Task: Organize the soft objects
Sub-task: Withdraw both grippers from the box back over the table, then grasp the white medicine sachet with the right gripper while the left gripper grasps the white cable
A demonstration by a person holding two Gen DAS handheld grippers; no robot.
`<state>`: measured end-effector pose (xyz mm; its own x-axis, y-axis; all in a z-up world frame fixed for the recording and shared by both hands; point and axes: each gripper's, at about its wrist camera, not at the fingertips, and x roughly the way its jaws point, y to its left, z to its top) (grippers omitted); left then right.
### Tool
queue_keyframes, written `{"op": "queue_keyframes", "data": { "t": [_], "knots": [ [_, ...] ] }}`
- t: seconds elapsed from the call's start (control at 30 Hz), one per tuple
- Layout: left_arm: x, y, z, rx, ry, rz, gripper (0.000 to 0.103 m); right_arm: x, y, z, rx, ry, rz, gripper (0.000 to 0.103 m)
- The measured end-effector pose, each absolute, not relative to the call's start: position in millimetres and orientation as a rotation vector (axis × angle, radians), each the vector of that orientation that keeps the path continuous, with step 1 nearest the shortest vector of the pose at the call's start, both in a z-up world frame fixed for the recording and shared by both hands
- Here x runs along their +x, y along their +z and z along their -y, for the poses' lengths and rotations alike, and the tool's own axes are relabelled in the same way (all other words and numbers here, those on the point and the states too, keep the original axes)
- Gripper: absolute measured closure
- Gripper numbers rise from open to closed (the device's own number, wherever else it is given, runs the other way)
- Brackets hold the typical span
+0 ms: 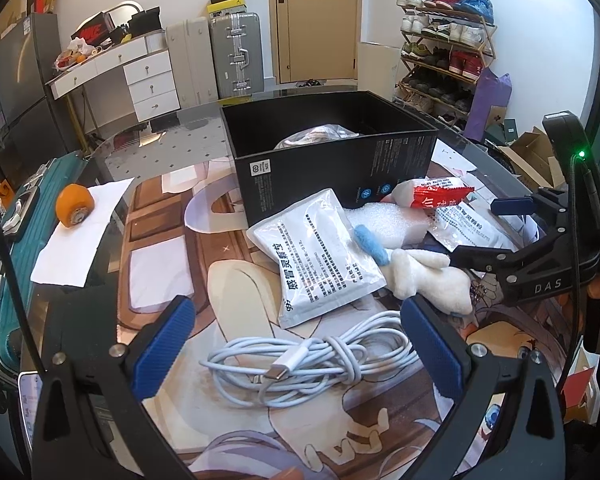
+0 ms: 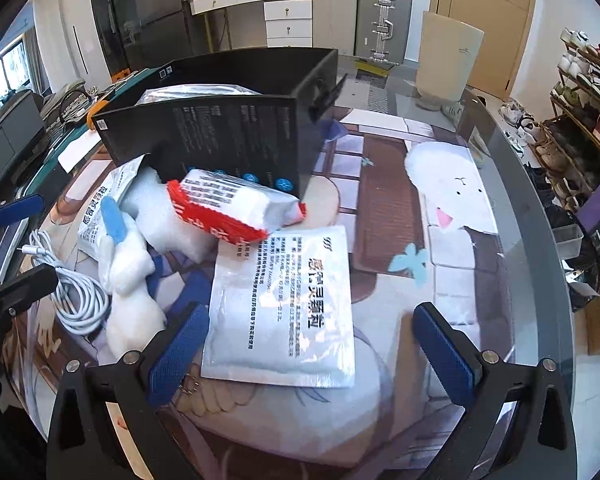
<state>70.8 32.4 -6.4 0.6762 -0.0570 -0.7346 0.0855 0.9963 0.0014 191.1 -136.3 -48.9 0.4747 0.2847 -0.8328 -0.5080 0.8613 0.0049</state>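
A black box stands on the table with a plastic-wrapped item inside; it also shows in the right wrist view. My left gripper is open over a coiled white cable. Ahead lie a silver pouch, a white plush toy with a blue ear, white foam and a red-white packet. My right gripper is open over a second silver pouch. The plush, the packet and the cable lie to its left.
A glass table top covers a cartoon mat. An orange wheel sits on white paper at the left. Suitcases, a white desk and a shoe rack stand behind.
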Motion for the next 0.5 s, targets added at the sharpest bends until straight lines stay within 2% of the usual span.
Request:
{"op": "queue_keyframes", "data": {
  "t": [0.43,0.47,0.5],
  "knots": [
    [71.3,-9.6,-30.5,0.045,-0.083,-0.832,0.000,191.3,-49.3,130.8,-0.249,0.504,-0.937,0.001],
    [71.1,-9.1,-30.2,0.046,-0.082,-0.830,0.000,191.3,-49.2,131.3,-0.247,0.504,-0.937,0.003],
    [70.7,-8.2,-30.2,0.046,-0.083,-0.827,0.000,191.0,-49.0,131.7,-0.250,0.506,-0.935,0.010]
  ]
}}
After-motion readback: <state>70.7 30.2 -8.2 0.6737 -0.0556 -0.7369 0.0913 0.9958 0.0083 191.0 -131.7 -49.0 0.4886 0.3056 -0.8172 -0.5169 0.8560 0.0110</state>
